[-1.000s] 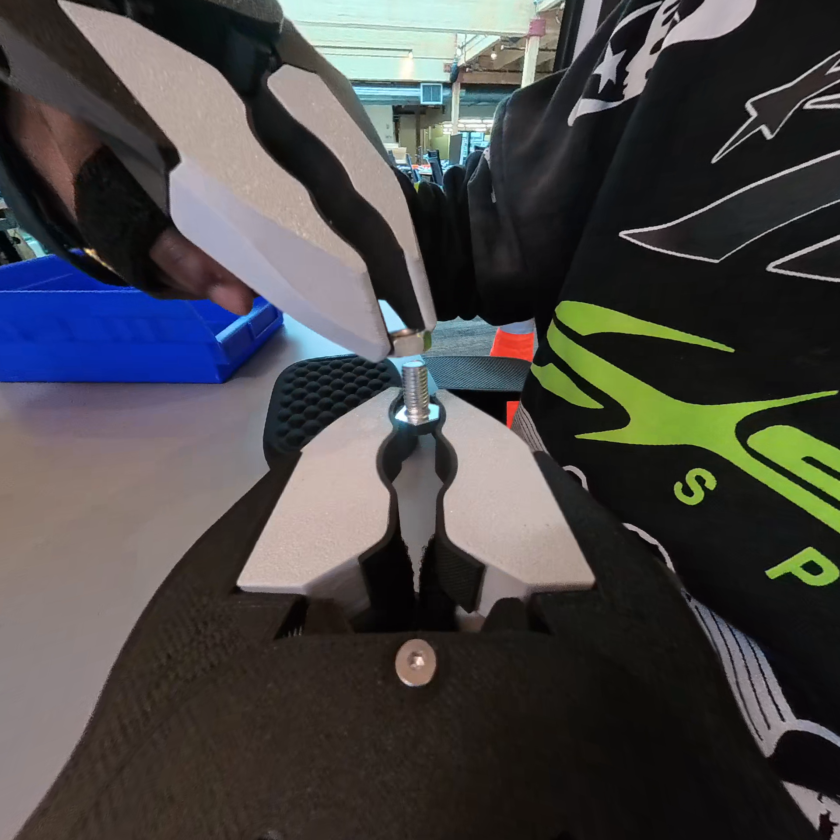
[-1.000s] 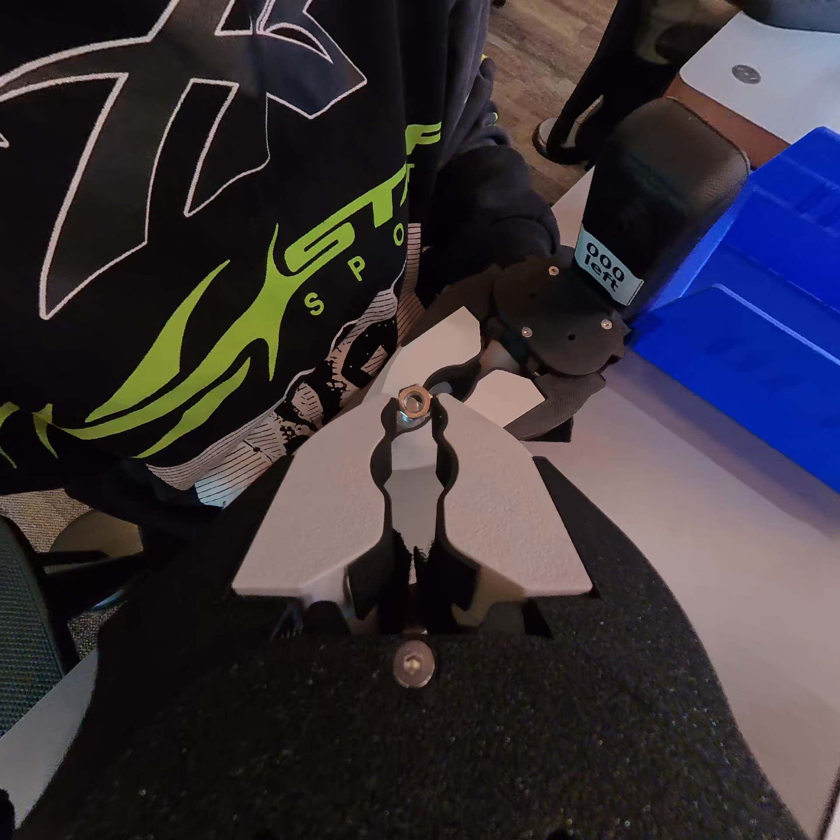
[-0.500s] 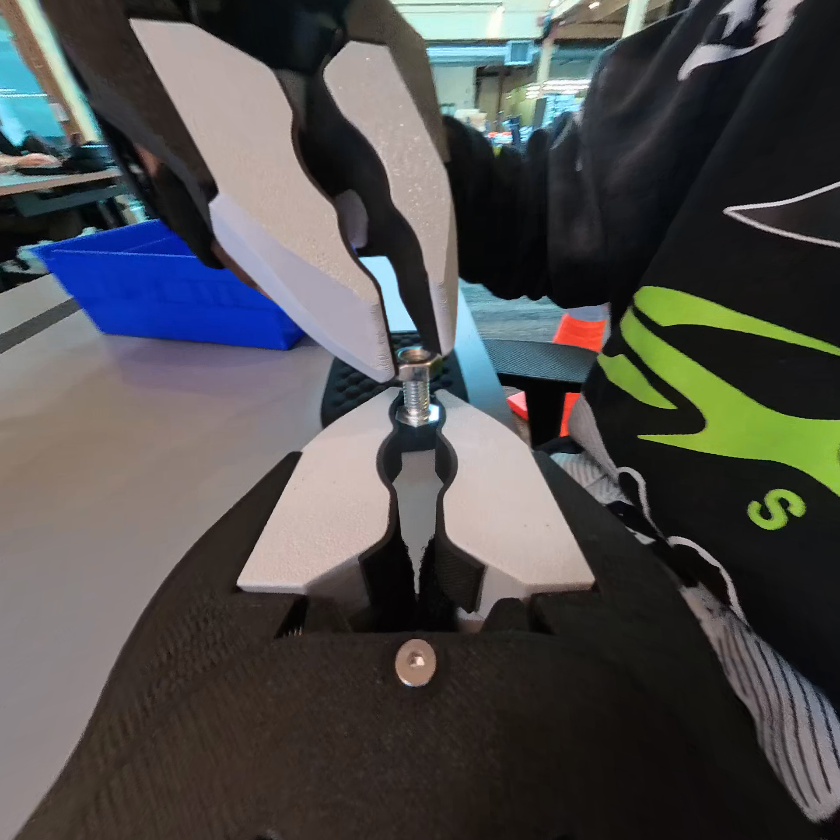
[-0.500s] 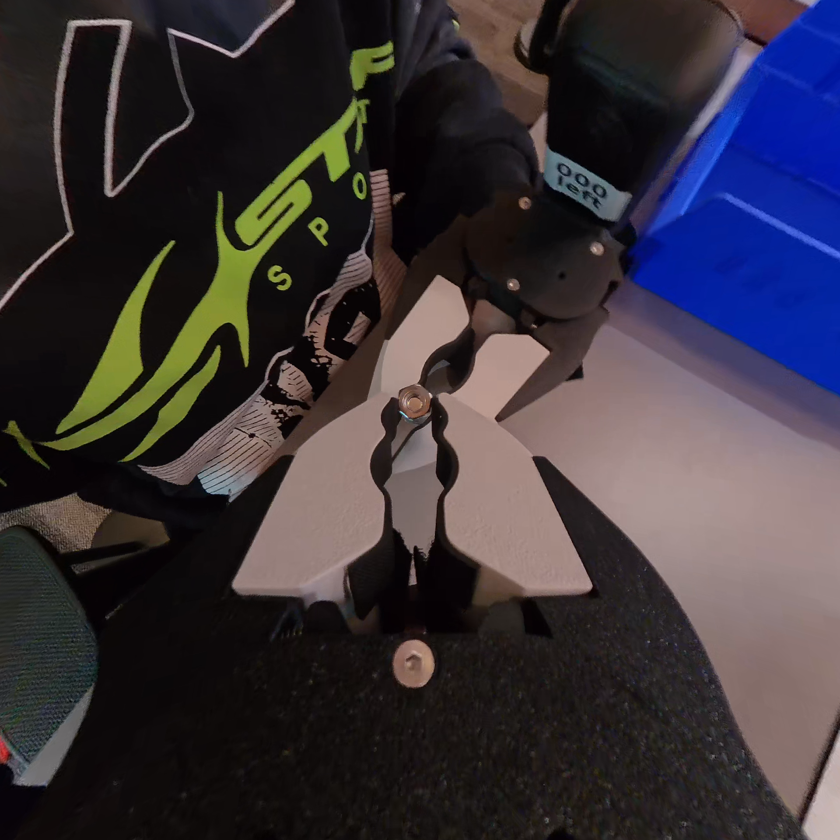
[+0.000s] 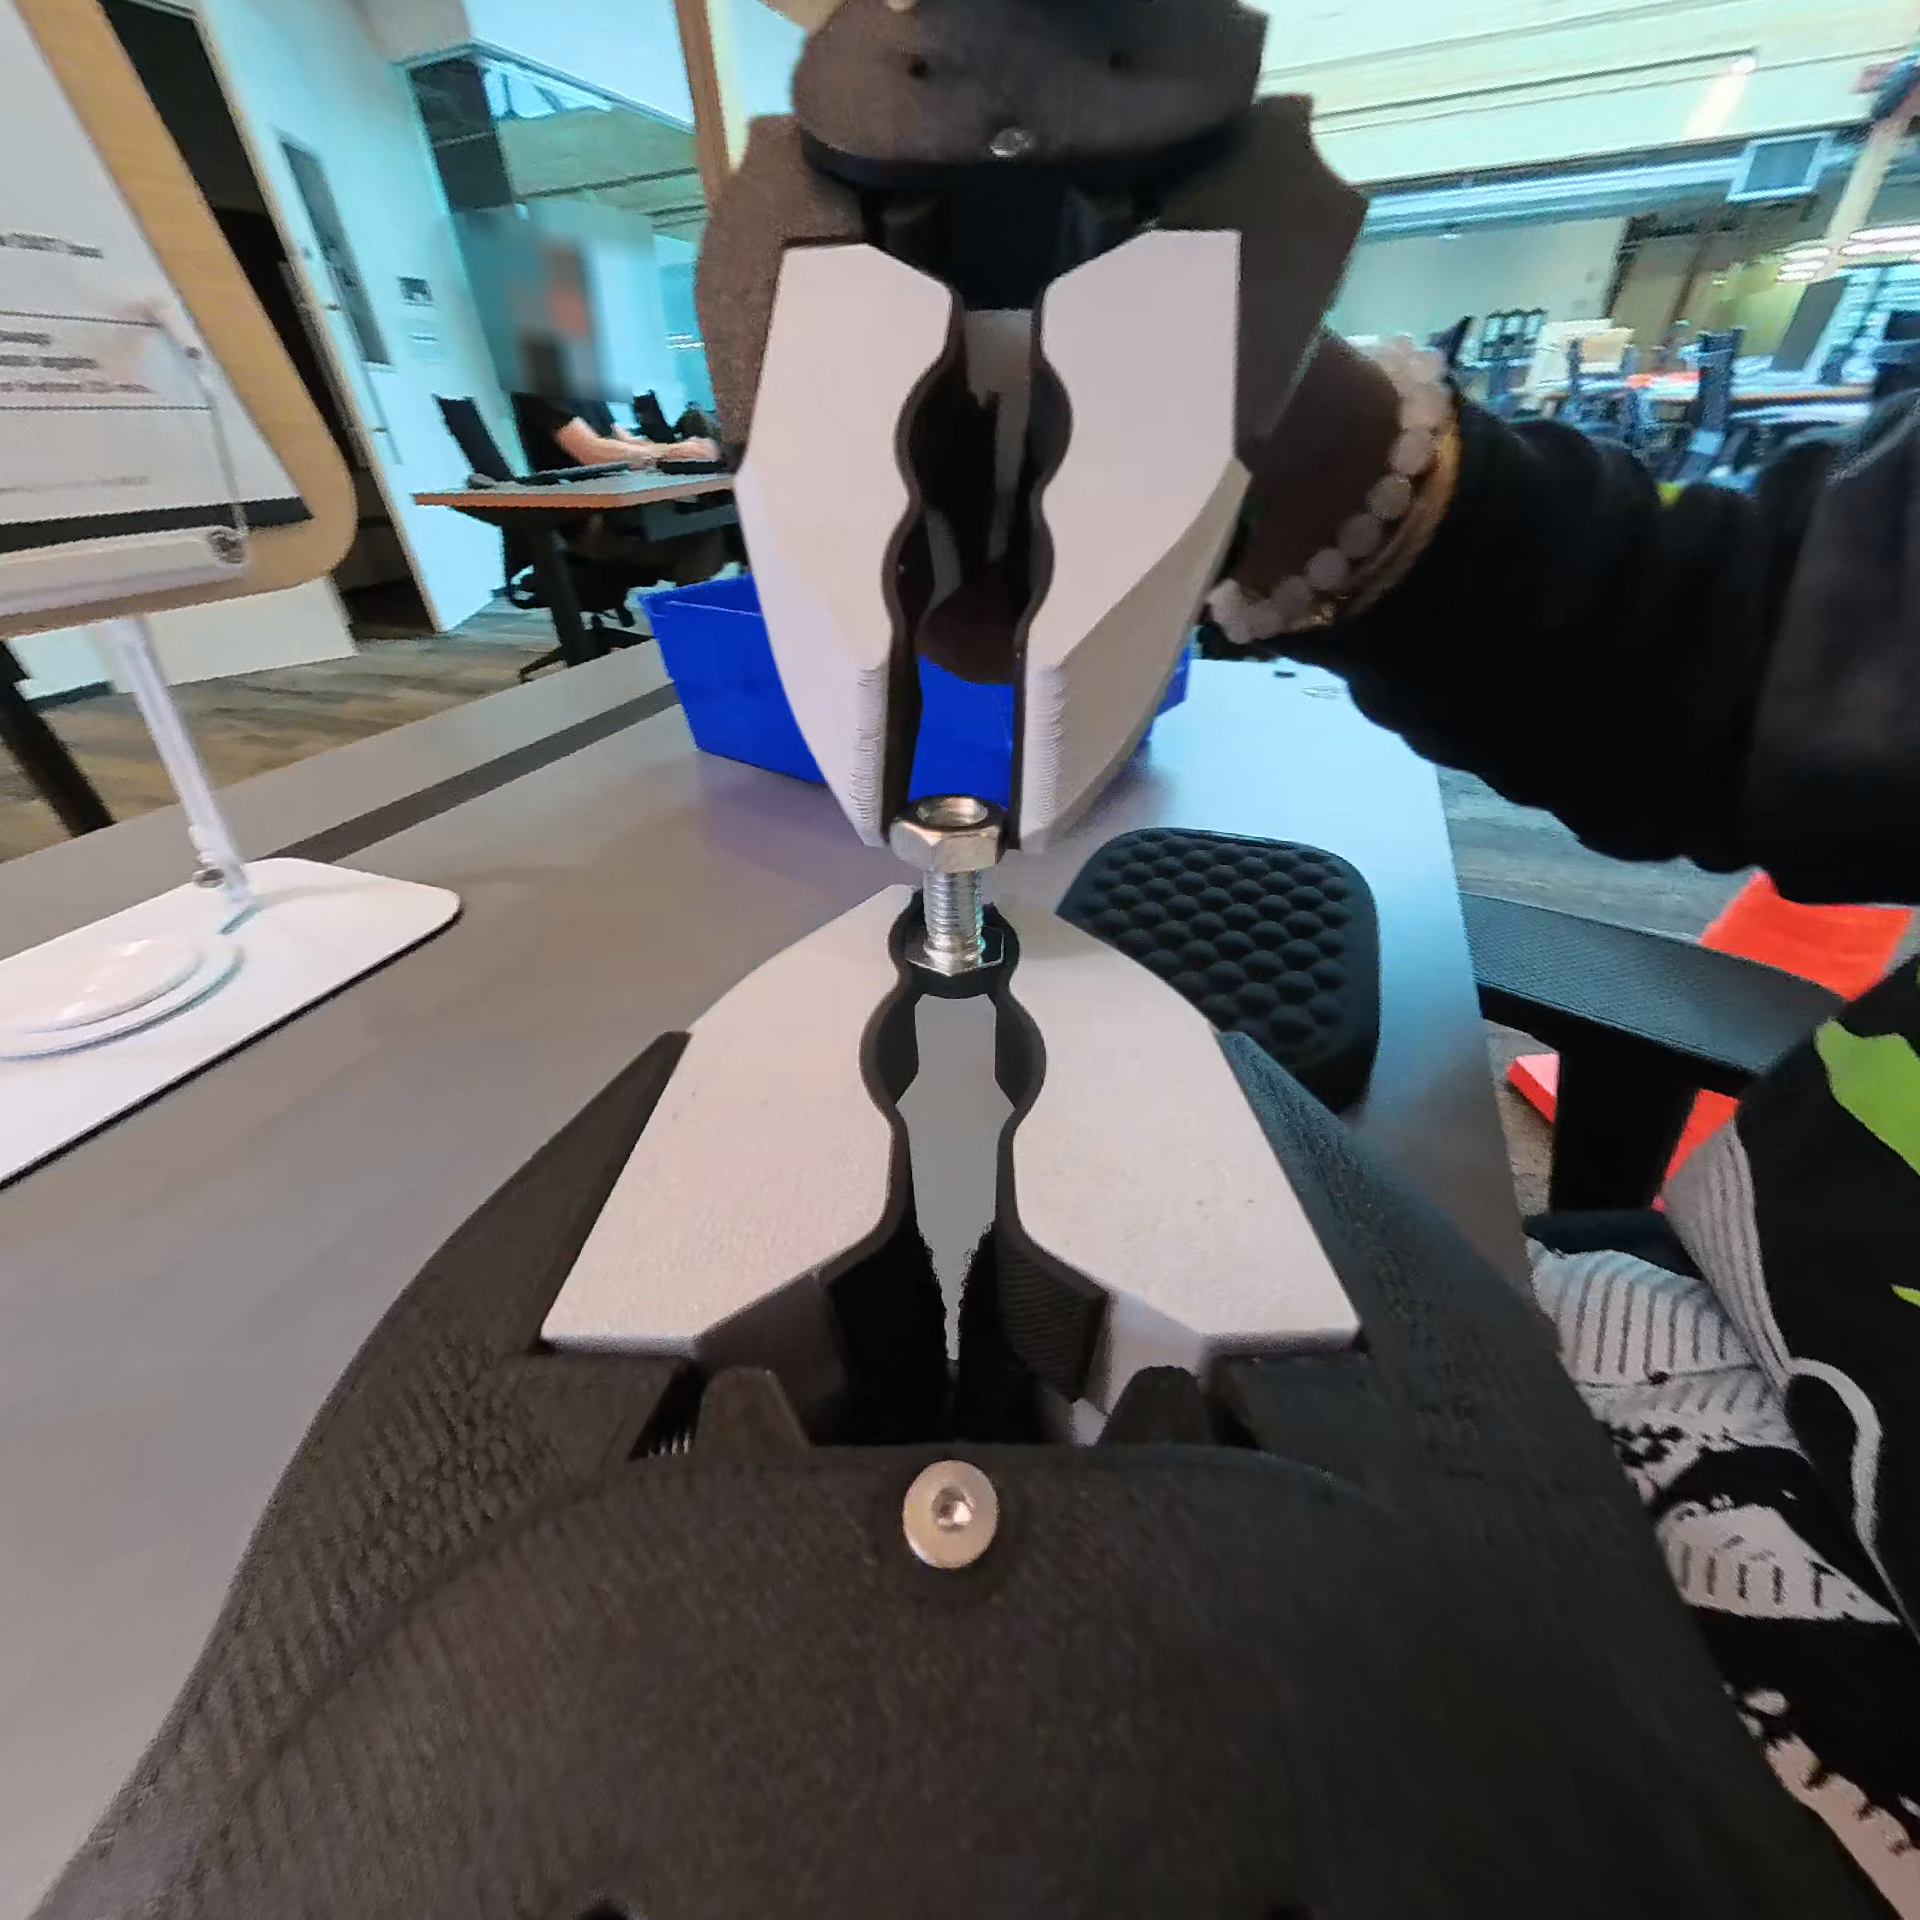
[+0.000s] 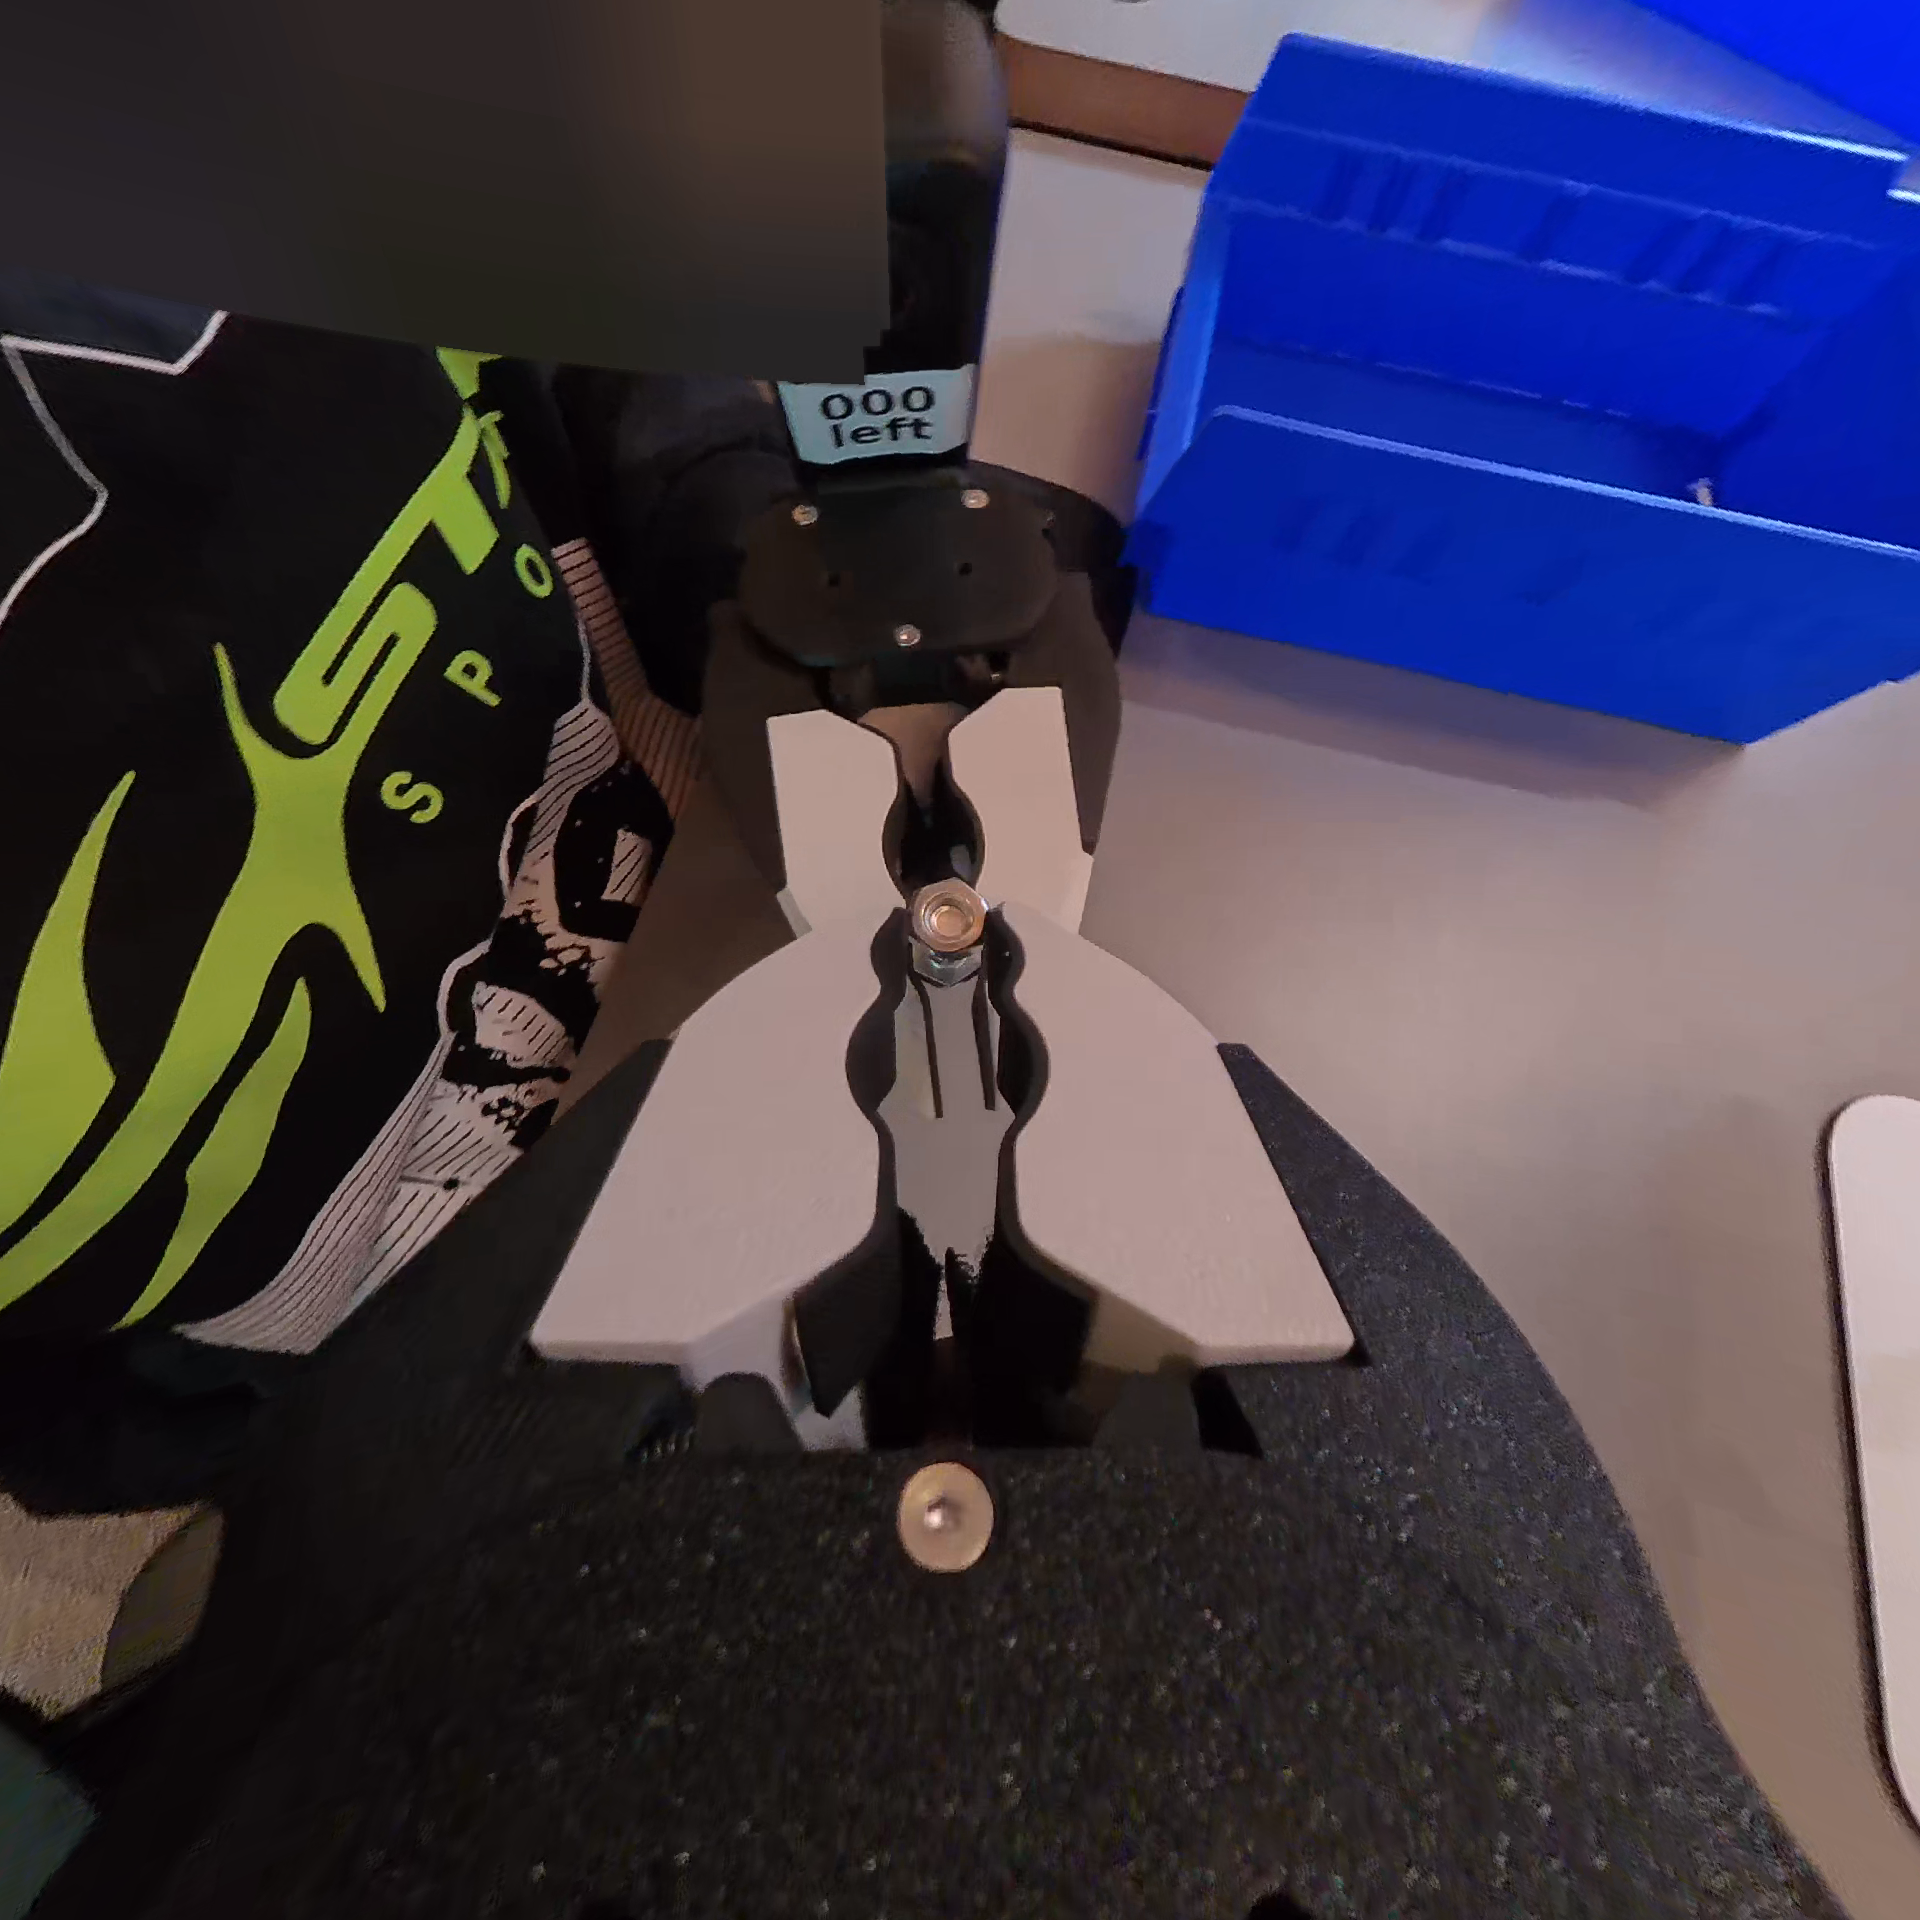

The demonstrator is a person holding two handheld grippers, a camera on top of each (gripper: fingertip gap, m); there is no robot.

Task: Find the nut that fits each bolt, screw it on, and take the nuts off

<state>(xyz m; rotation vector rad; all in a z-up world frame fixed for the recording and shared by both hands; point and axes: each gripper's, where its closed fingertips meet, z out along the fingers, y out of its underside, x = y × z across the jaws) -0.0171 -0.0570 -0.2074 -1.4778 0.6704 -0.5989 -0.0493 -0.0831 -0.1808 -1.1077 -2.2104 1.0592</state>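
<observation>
Two hand-held grippers meet tip to tip over the grey desk [image 5: 436, 1039], one clamping a bolt, the other a nut.

The left hand-held gripper [image 5: 951, 951], with matte white fingers on a grainy black body, is closed on the hexagonal head end of a short silver threaded bolt [image 5: 951, 920] standing upright. The right hand-held gripper [image 5: 948, 826], pointing down from above, pinches a shiny silver hex nut [image 5: 945, 836] seated on the bolt's top end. Behind the bolt sits a blue ribbed plastic bin [image 6: 1538, 499] on the desk; right of the bolt lies a black honeycomb-textured pad [image 5: 1226, 935]; left of it, a white flat stand base [image 5: 208, 966]. A black sleeve with a pale bead bracelet [image 5: 1340, 540] reaches in from the right.
</observation>
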